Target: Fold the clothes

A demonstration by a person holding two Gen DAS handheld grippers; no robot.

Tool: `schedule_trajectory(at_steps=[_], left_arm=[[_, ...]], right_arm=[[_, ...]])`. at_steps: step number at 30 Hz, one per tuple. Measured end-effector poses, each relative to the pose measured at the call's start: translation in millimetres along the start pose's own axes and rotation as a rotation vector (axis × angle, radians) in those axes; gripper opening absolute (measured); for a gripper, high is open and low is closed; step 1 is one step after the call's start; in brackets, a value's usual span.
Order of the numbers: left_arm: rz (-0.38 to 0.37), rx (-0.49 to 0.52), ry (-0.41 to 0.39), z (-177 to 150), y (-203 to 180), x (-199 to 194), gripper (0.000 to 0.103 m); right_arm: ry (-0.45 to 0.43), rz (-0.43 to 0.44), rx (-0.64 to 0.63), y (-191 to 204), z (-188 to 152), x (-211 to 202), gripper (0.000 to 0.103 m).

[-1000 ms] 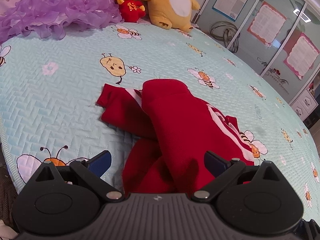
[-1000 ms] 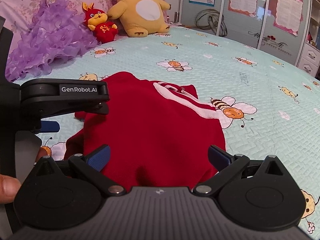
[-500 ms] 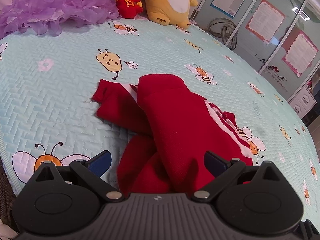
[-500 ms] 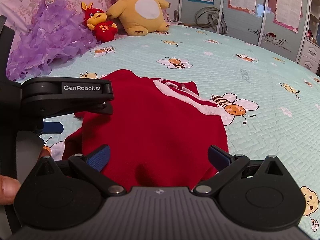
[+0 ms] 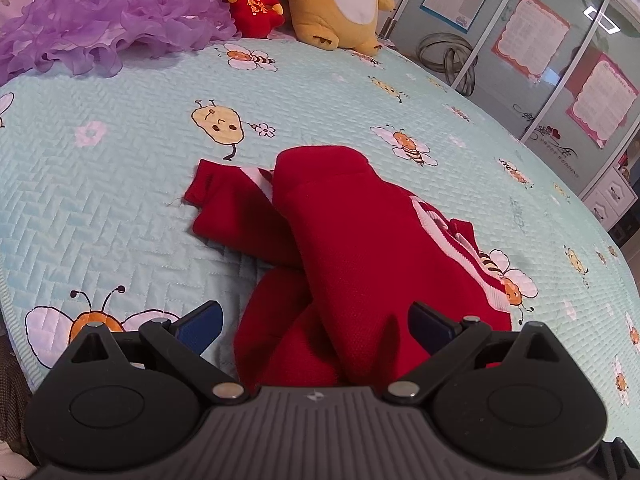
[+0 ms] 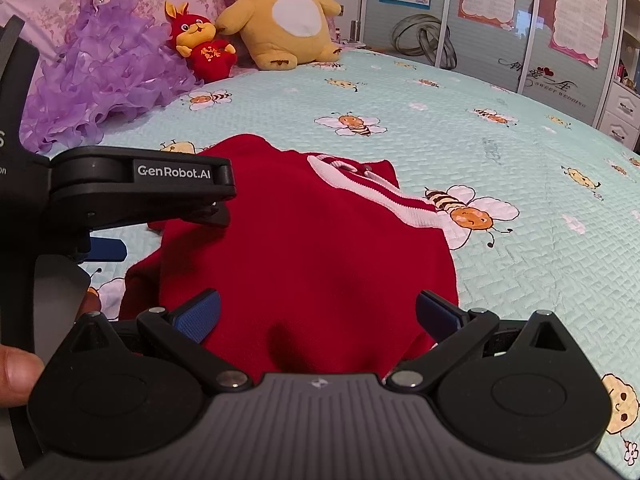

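A red knit sweater [image 5: 360, 248] with a white-striped collar lies partly folded on the bee-print bedspread [image 5: 120, 184]. One sleeve [image 5: 228, 208] sticks out to the left. My left gripper [image 5: 316, 326] is open just above the sweater's near edge, with cloth lying between its blue pads [image 5: 204, 326]. In the right wrist view the same sweater [image 6: 304, 248] fills the middle. My right gripper [image 6: 318, 314] is open over its near hem. The left gripper's black housing [image 6: 140, 184] hangs over the sweater's left side.
A purple ruffled doll dress [image 6: 104, 80], a red plush [image 6: 200, 48] and a yellow plush [image 6: 284, 16] sit at the head of the bed. Wardrobe doors [image 6: 532, 20] stand beyond the far edge. A thumb [image 6: 16, 376] shows at lower left.
Almost nothing differs. Both grippers stay open over the sweater's near edge. The left gripper has drifted slightly right in the right wrist view. The sweater lies the same.
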State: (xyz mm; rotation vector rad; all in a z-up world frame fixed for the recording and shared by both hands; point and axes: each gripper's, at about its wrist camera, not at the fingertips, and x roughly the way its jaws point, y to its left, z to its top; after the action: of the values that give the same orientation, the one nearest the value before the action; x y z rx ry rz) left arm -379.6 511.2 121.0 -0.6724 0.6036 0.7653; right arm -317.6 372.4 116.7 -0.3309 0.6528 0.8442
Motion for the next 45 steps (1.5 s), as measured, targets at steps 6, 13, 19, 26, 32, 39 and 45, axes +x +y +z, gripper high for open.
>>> schedule_trajectory(at_steps=[6,13,19,26,32,39,45], left_arm=[[0.003,0.006,-0.008,-0.5,-1.5,-1.1,0.101],[0.004,0.014,-0.013,-0.8,-3.3,-1.8,0.101],[-0.003,0.009,-0.009,0.5,-1.8,-1.3,0.101],[-0.019,-0.207,0.003,13.4,48.9,9.1,0.102],[-0.122,-0.307,0.045,16.8,74.1,26.7,0.101],[-0.164,-0.363,0.030,18.4,81.2,27.8,0.102],[-0.136,-0.339,0.029,17.4,81.6,29.3,0.101]], right_arm=[[0.000,0.002,0.002,-0.5,-1.0,0.6,0.102],[0.001,0.006,0.003,-1.9,-1.3,1.7,0.102],[0.002,0.012,-0.001,-2.7,-2.1,2.8,0.102],[-0.002,0.049,0.004,-4.4,-3.2,2.9,0.102],[0.010,0.076,0.005,-0.5,-5.1,15.1,0.102],[-0.065,0.183,-0.062,20.9,-3.0,0.4,0.102],[0.007,0.161,-0.139,33.0,-0.6,30.0,0.068]])
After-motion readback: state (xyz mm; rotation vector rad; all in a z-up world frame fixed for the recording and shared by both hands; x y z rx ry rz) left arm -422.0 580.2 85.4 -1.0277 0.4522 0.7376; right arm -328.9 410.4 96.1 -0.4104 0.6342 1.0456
